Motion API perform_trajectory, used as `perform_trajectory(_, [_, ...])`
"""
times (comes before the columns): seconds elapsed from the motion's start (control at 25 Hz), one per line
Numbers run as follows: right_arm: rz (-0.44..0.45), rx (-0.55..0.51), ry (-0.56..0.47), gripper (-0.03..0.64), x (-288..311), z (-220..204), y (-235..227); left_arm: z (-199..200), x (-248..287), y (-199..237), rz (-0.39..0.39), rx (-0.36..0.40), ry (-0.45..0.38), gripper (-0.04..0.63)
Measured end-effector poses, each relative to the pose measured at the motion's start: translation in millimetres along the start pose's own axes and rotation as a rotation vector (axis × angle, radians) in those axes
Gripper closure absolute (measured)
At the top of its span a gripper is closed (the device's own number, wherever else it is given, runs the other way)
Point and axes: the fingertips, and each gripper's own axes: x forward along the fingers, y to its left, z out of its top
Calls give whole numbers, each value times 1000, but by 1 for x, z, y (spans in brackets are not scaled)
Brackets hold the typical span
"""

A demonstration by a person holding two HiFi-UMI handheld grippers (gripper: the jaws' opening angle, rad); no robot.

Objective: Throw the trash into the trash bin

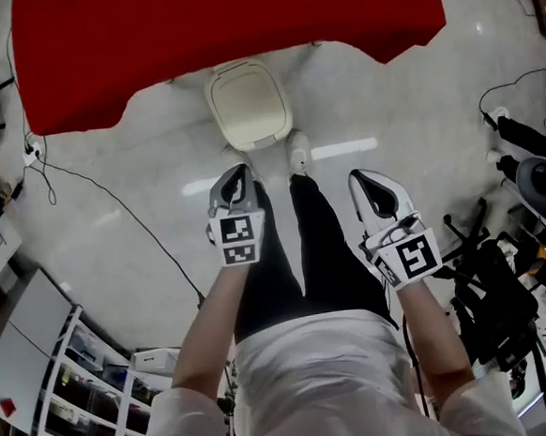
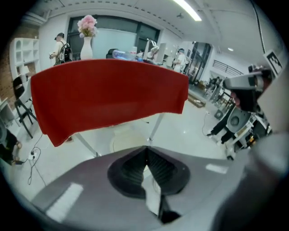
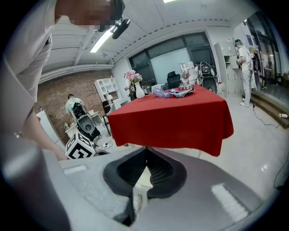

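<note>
By the red-draped table (image 1: pixel 231 37), the white trash bin (image 1: pixel 248 104) sat on the floor, lid down, so dropped trash might have bounced off. The left gripper (image 1: pixel 239 171) and right gripper (image 1: pixel 359 175) were empty, jaws pressed together. The trash, a plastic bottle (image 3: pixel 159 93) and wrappers (image 3: pixel 183 91), lay on the tabletop near a flower vase (image 3: pixel 139 91) that a careless reach could have toppled.

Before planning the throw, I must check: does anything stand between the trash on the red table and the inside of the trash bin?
Yes: the trash bin's lid appears shut over its opening. The bin stands on the floor at the table's near edge; the trash lies on top.
</note>
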Motion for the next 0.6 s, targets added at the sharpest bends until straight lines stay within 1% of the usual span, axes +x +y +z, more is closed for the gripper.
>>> perform_trajectory(0.2, [0,23,24,617,19,-37,-16,-30,44,-4,-12,5,40,592])
perform_trajectory(0.32, [0,48,28,617,27,-53,-21,-47,69,-8,-18,22,65,592])
perform_trajectory(0.44, [-1,69,28,617,42,-70,-30,-64,106,-9,-21,43,87,592])
perform_trajectory(0.6, [1,97,37,617,55,-92,-35,-98,146,-11,-6,45,129,592])
